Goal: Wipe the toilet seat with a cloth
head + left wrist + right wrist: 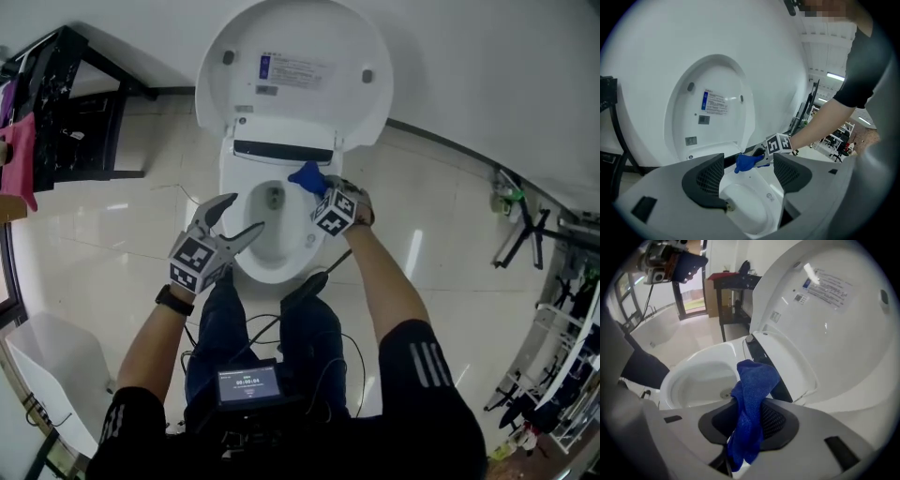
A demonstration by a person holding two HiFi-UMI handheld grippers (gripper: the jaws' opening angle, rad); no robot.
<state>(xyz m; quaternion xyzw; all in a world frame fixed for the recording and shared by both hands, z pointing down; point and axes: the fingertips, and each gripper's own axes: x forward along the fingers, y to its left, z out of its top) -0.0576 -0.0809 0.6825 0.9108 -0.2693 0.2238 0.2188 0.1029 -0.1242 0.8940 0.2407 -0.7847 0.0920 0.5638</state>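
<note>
The white toilet (272, 267) stands in front of me with its lid (292, 66) raised against the wall. My right gripper (319, 186) is shut on a blue cloth (307, 175), holding it over the back right of the rim near the black hinge strip. In the right gripper view the cloth (752, 394) hangs folded between the jaws of the right gripper (747, 423). My left gripper (246, 214) hovers over the rim's left front, open and empty. The left gripper view shows the bowl (743, 204) between the left gripper's (749, 176) jaws and the cloth (747, 162) beyond.
A black rack (80, 112) with a pink cloth (19, 159) stands at the left wall. A white tub (56, 375) sits on the tiled floor at lower left. Stands and frames (530, 225) crowd the right side. A screen unit (248, 384) with cables hangs at the person's chest.
</note>
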